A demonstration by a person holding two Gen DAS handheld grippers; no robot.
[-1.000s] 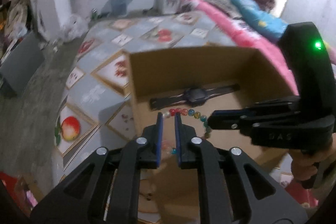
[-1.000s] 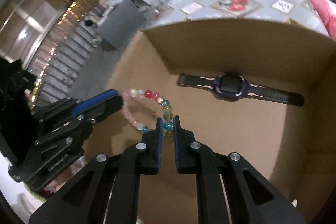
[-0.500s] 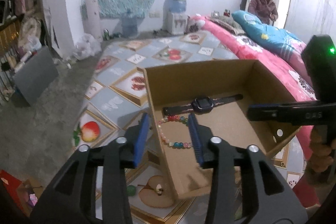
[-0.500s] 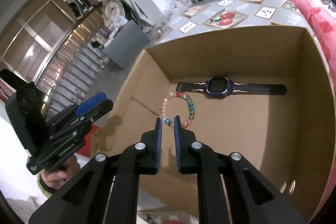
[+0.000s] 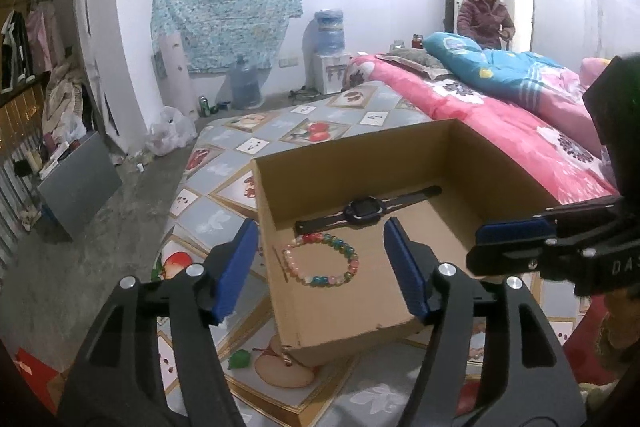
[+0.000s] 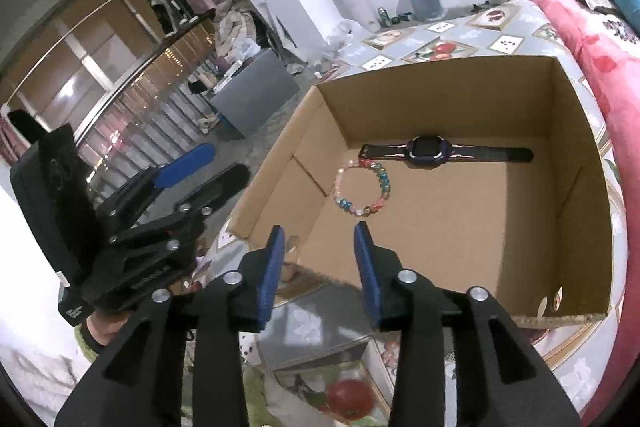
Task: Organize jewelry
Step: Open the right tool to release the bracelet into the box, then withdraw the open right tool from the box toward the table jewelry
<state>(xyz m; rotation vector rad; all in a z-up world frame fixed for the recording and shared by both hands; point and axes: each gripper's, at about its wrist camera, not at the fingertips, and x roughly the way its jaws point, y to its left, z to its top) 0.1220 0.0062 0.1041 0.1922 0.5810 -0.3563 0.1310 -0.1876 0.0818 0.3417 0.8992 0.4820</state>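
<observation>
In your left wrist view, your left hand-held gripper [image 5: 320, 267] has its jaws apart and opening, with nothing pressed between them. Past its blue pads [image 5: 236, 265] you look into an open cardboard box [image 5: 348, 327] standing on a surface covered with a fruit-patterned cloth [image 5: 208, 223]. The beaded bracelet [image 5: 320, 259] lies flat on the box floor near the left wall, and the dark smartwatch [image 5: 366, 209] lies stretched out just behind it, close to the far wall. Your right hand-held gripper [image 5: 508, 247] reaches in from the right edge, level with the box's near right corner. A pink floral quilt [image 5: 500, 123] covers the bed beyond, and a person [image 5: 484, 15] stands in the far doorway.

In your right wrist view, your right hand-held gripper [image 6: 318, 259] hangs over the near rim of the cardboard box [image 6: 580, 187], jaws apart and opening, holding nothing. The beaded bracelet [image 6: 362, 189] sits on the box floor ahead of the fingertips, one end touching or almost touching the strap of the smartwatch [image 6: 428, 149]. Your left hand-held gripper [image 6: 216, 163] is outside the box to the left, its jaws parted.
</observation>
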